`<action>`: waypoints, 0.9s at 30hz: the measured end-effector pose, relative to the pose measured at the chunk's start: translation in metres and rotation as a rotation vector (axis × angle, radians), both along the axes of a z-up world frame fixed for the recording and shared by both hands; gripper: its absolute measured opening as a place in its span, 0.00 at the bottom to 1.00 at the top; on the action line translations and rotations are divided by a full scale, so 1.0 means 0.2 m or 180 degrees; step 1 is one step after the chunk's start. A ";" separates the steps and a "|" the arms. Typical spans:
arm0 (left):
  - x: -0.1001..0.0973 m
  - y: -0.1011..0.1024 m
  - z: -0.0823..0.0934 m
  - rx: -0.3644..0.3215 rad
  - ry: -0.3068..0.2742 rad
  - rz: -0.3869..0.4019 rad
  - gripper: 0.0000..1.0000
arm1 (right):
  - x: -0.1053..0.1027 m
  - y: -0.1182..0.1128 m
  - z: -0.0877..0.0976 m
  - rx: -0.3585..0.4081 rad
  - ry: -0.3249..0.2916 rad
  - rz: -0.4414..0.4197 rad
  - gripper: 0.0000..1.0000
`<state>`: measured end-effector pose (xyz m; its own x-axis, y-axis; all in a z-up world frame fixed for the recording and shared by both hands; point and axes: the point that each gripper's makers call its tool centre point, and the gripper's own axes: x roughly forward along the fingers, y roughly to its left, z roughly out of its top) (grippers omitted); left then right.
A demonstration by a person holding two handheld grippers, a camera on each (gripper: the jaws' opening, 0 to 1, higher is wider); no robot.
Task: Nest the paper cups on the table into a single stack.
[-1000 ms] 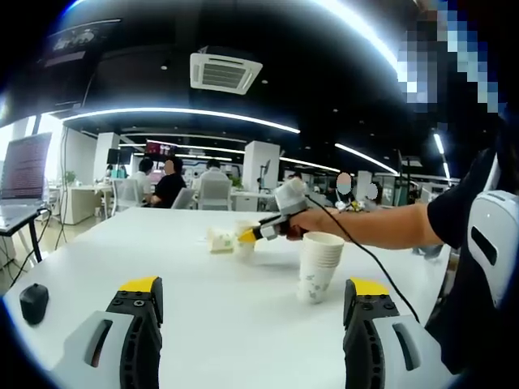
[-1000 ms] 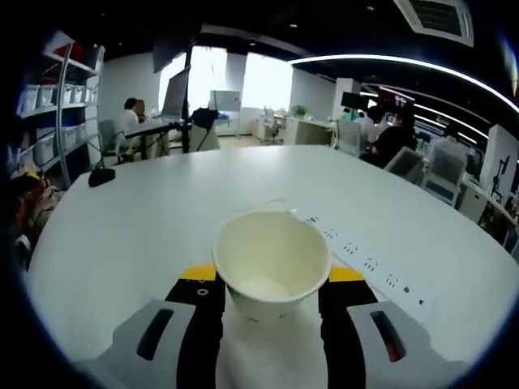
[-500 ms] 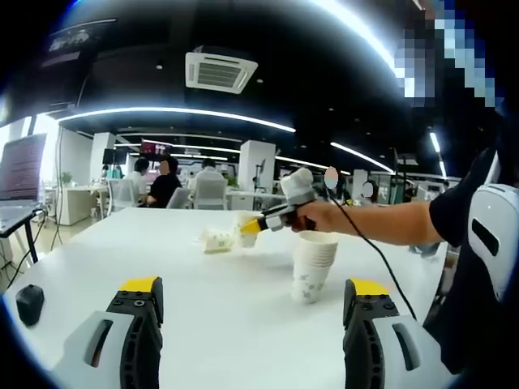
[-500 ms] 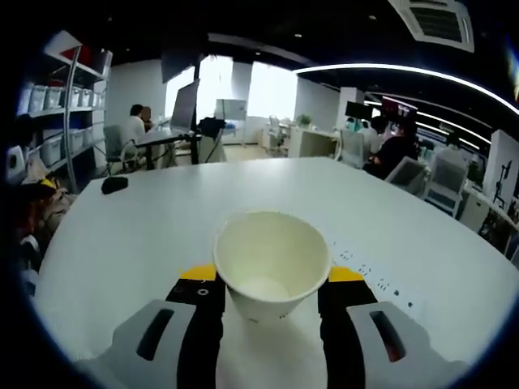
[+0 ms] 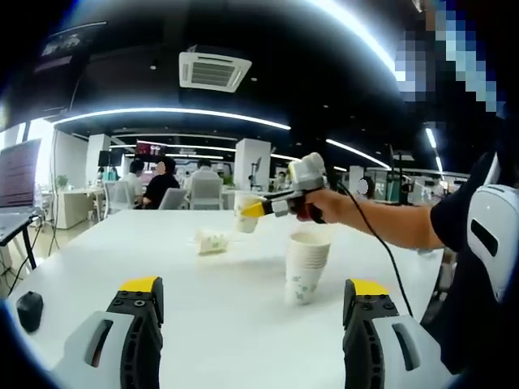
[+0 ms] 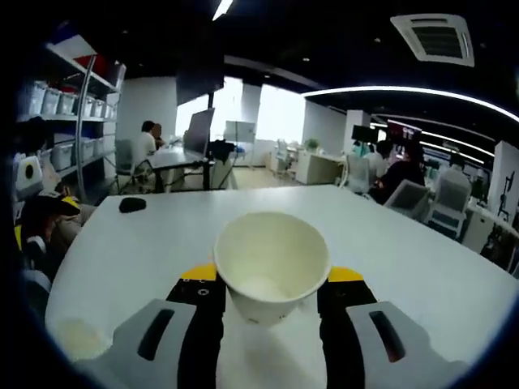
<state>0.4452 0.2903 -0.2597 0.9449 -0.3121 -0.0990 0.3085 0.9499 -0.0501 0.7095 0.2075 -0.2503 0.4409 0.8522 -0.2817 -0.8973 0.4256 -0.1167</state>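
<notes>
A stack of nested white paper cups (image 5: 306, 263) stands upright on the white table (image 5: 203, 284). Another cup (image 5: 211, 241) lies on its side further back. Held by a person's hand, my right gripper (image 5: 253, 210) hovers above the table, left of the stack's top and higher than its rim, shut on a paper cup (image 5: 246, 224). In the right gripper view that cup (image 6: 272, 263) sits mouth-forward between the yellow-tipped jaws of the right gripper (image 6: 272, 275). A pale cup rim (image 6: 77, 336) shows at the lower left. My left gripper (image 5: 254, 285) stands open near the table's front.
A black mouse (image 5: 30, 306) lies near the table's left edge, and the same mouse (image 6: 132, 204) appears far back in the right gripper view. The person's arm (image 5: 389, 223) reaches in from the right. Office desks, chairs and seated people stand beyond the table.
The right gripper has lifted its cup off the table and carried it up and right, toward the stack. The left gripper stays open and still.
</notes>
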 end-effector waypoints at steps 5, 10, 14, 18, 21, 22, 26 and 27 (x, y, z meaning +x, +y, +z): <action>0.01 -0.04 0.00 0.0016 0.0000 -0.0040 0.98 | -0.04 -0.02 0.02 -0.0009 -0.0005 0.0064 0.47; 0.01 -0.06 0.01 0.0046 0.0010 -0.0070 0.98 | -0.08 -0.05 0.09 0.0072 -0.0063 0.0105 0.47; 0.01 -0.08 0.03 0.0067 0.0000 -0.0091 0.98 | -0.12 -0.07 0.15 0.0142 -0.0131 0.0136 0.47; 0.01 -0.10 0.03 0.0089 0.0004 -0.0109 0.98 | -0.17 -0.09 0.20 0.0199 -0.0193 0.0187 0.47; 0.02 -0.12 0.03 0.0102 0.0017 -0.0128 0.98 | -0.20 -0.10 0.22 0.0189 -0.0263 0.0210 0.47; 0.02 -0.12 0.03 0.0104 0.0017 -0.0137 0.98 | -0.22 -0.10 0.22 0.0195 -0.0261 0.0233 0.47; 0.03 -0.15 0.03 0.0115 0.0040 -0.0168 0.97 | -0.25 -0.10 0.19 0.0211 -0.0234 0.0268 0.47; 0.03 -0.15 0.03 0.0121 0.0042 -0.0175 0.97 | -0.25 -0.10 0.18 0.0209 -0.0225 0.0270 0.47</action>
<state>0.4516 0.2602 -0.2542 0.9250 -0.3592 -0.1240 0.3598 0.9329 -0.0185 0.6595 0.1873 -0.2144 0.3831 0.9029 -0.1948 -0.9210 0.3573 -0.1552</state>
